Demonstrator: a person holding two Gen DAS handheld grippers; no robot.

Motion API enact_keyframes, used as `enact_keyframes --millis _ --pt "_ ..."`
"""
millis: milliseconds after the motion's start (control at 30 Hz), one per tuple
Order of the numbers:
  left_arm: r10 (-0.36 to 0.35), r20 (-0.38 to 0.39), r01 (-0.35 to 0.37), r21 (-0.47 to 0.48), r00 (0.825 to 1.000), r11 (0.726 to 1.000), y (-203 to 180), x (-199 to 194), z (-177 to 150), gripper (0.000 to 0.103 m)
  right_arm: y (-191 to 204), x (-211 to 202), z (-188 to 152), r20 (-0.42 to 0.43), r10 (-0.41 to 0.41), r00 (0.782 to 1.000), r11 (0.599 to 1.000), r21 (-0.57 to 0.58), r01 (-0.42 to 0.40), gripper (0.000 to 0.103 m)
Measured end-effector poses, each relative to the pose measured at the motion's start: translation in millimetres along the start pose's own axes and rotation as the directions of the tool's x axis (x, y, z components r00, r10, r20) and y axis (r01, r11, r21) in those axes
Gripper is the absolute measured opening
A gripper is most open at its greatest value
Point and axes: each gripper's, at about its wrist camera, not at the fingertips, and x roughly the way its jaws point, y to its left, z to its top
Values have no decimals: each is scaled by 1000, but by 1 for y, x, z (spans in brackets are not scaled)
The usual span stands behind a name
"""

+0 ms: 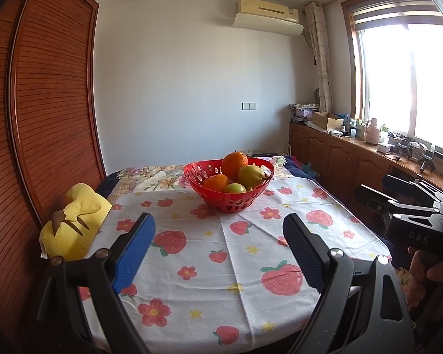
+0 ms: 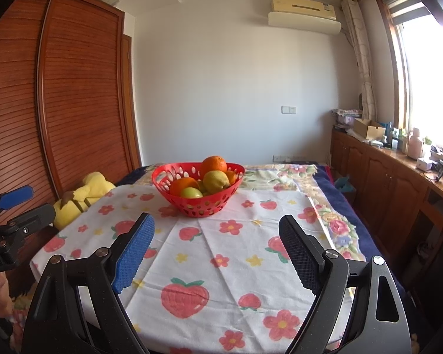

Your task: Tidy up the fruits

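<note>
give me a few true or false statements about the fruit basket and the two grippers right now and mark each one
1. All the fruit sits in the red basket. True.
2. The left gripper is shut on an orange. False: its fingers stand open with nothing between them, and the top orange is in the basket.
3. The basket stands on the strawberry cloth. True.
4. The right gripper is touching the basket. False: it is open and well short of the basket, with bare cloth between.
5. A yellow plush toy lies in the basket. False: it lies at the cloth's left edge, beside the wooden wardrobe.
</note>
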Motion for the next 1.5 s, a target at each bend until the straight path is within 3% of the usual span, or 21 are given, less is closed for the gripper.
enact_keyframes --millis 1500 --pt "5 15 -5 3 1000 1000 -1 -7 0 89 -1 -1 0 4 -2 1000 1000 2 2 88"
